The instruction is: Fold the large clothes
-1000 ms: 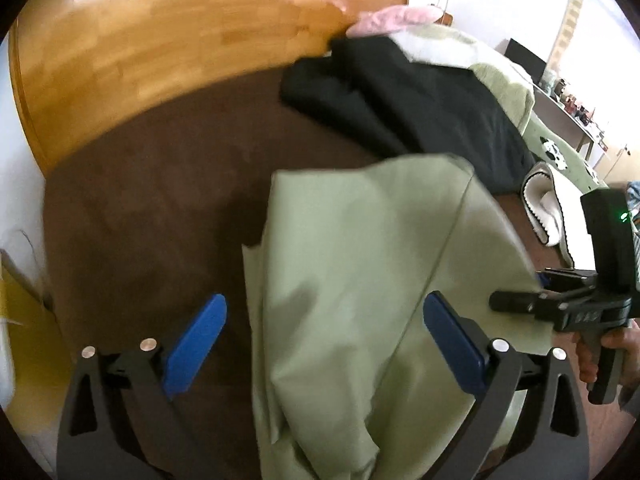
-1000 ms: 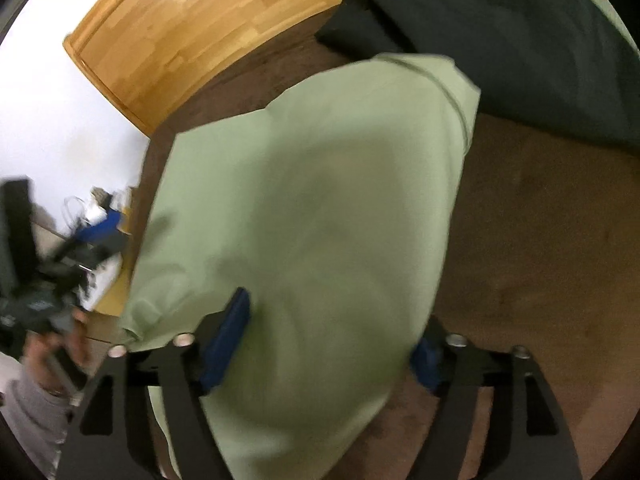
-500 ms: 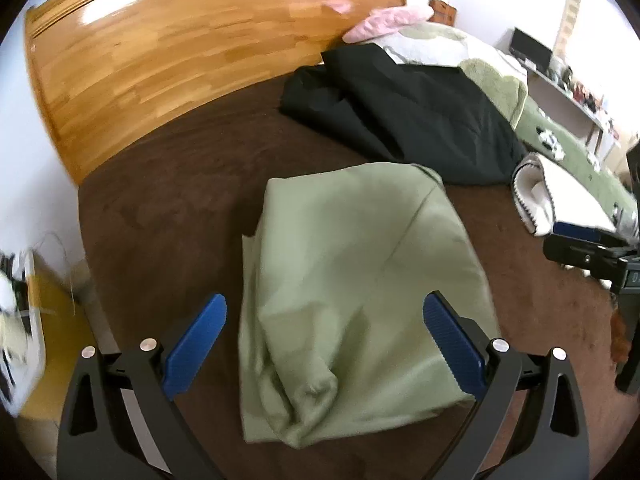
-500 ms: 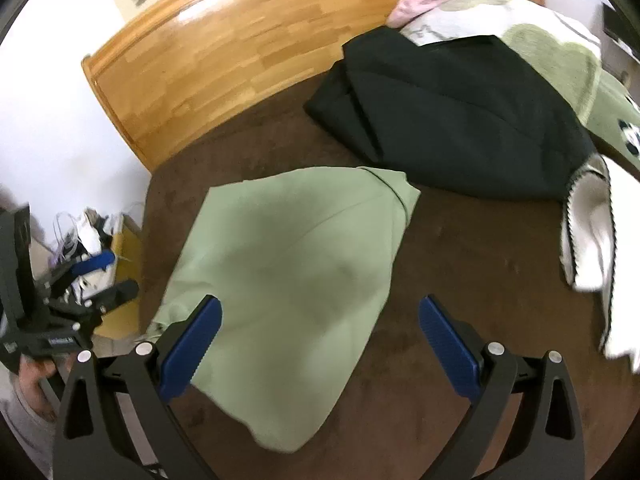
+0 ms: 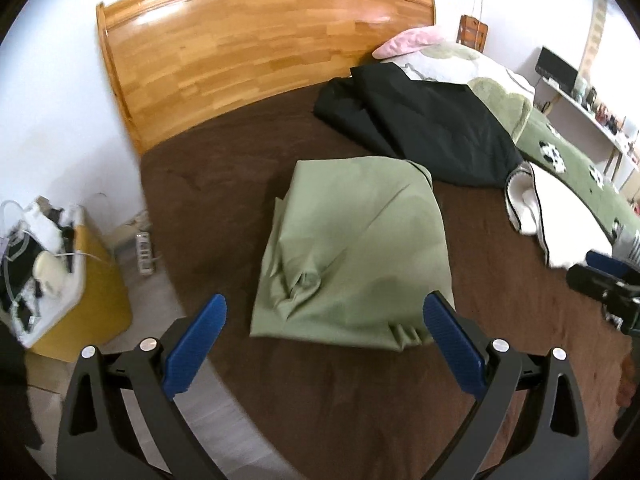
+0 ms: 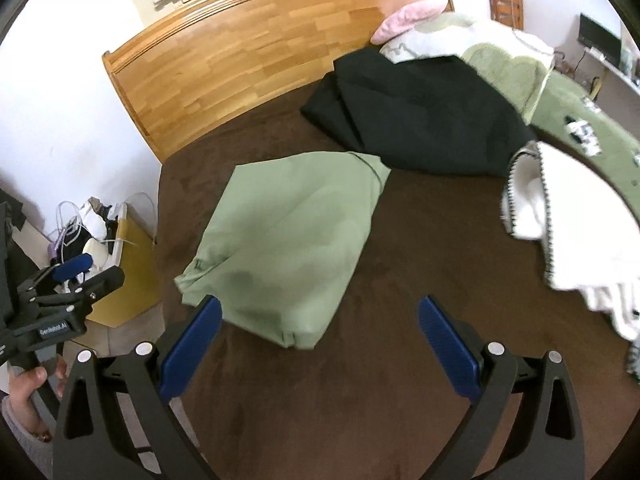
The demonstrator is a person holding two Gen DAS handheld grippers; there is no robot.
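From the left wrist camera: left claw (image 5: 324,346) has its blue pads spread wide, nothing between them, held above the bed (image 5: 224,184) clear of the fabric. Folded light-green garment (image 5: 356,252) lies flat on the brown bedspread, roughly centred ahead of the claw, with a bunched crease on its left side and small pleats at the near right corner. Black garment (image 5: 424,120) sits in a heap behind it, toward the wooden headboard (image 5: 248,48); the two look to be just touching at the green piece's far right corner (hard to be sure). White blanket with dark stitched edging (image 5: 560,216) lies to the right, well apart from the green one. Right claw's black body pokes in at the right edge. Yellow bedside box (image 5: 92,292) piled with cables stands on the floor at left.

From the right wrist camera: right claw (image 6: 320,346) has just been opening and now stands fully apart, empty. Green garment sits ahead and left of centre, its near corner just beyond the left pad. Black garment behind it, white blanket far right. Left hand (image 6: 30,394) grips the other claw's handle at the left edge; its pads look apart.
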